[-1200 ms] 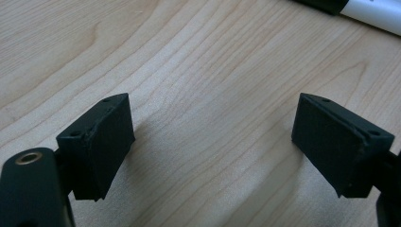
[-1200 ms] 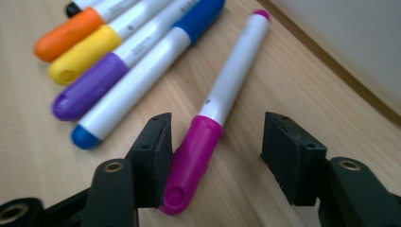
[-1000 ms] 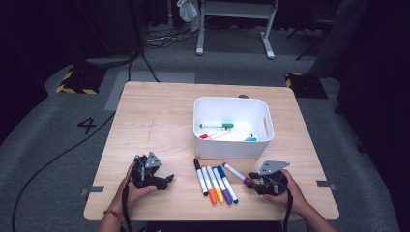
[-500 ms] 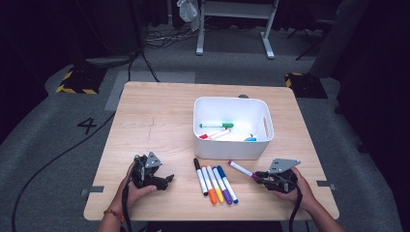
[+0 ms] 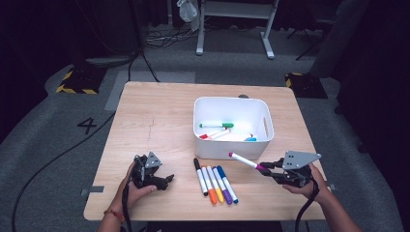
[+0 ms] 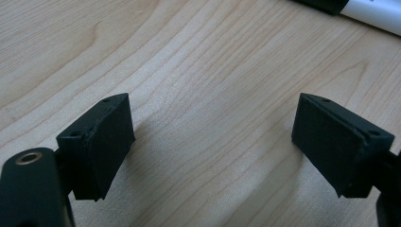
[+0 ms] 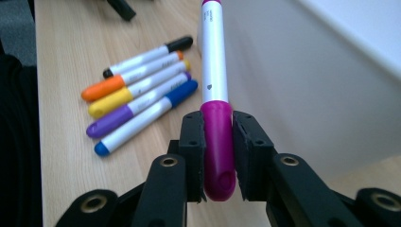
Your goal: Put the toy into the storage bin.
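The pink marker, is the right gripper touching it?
Touching. In the right gripper view, the right gripper is shut on the pink marker: both jaws press flat against its magenta cap, no gap on either side.

Magenta-capped marker [image 7: 218,142], white bin [image 5: 203,142]

Each black gripper [image 5: 167,181] [image 5: 265,168] carries a grey triangular plate, brass-ringed screw holes and a black cable.
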A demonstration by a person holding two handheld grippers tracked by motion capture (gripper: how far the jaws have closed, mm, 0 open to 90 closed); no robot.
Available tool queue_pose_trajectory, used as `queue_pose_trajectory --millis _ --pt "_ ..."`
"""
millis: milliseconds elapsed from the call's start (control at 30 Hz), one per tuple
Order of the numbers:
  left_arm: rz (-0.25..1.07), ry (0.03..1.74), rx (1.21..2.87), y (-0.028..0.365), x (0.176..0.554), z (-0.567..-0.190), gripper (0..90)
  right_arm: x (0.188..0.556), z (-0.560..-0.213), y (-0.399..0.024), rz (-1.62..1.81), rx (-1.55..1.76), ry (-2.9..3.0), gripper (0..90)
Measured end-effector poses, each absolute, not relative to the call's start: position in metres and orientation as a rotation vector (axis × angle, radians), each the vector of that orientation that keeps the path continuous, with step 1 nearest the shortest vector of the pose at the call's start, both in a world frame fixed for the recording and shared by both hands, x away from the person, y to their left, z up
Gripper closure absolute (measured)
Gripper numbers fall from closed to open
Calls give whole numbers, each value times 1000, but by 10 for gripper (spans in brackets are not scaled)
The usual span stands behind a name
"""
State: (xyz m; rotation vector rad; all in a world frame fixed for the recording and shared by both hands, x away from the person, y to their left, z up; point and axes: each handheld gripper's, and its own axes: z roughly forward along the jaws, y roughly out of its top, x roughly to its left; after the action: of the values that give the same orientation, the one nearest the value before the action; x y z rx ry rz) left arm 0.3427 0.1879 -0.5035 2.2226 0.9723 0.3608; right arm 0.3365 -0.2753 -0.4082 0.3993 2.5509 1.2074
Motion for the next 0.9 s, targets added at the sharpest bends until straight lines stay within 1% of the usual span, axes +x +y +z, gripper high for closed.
queue_pose_trajectory --millis 33,200,467,700,900 --pt "361 973 2222 188 343 -504 137 339 -398 -276 1220 377 2532 750" --pt "359 973 2223 188 343 -503 137 344 -371 -276 1242 327 2497 750" --pt "358 972 2222 188 343 -503 137 369 -338 -272 1237 297 2470 750" --pt "360 972 2223 188 343 -503 137 393 -326 -264 1210 282 2492 750" --pt "358 973 2223 188 343 -503 137 415 -330 -254 1146 299 2538 750"
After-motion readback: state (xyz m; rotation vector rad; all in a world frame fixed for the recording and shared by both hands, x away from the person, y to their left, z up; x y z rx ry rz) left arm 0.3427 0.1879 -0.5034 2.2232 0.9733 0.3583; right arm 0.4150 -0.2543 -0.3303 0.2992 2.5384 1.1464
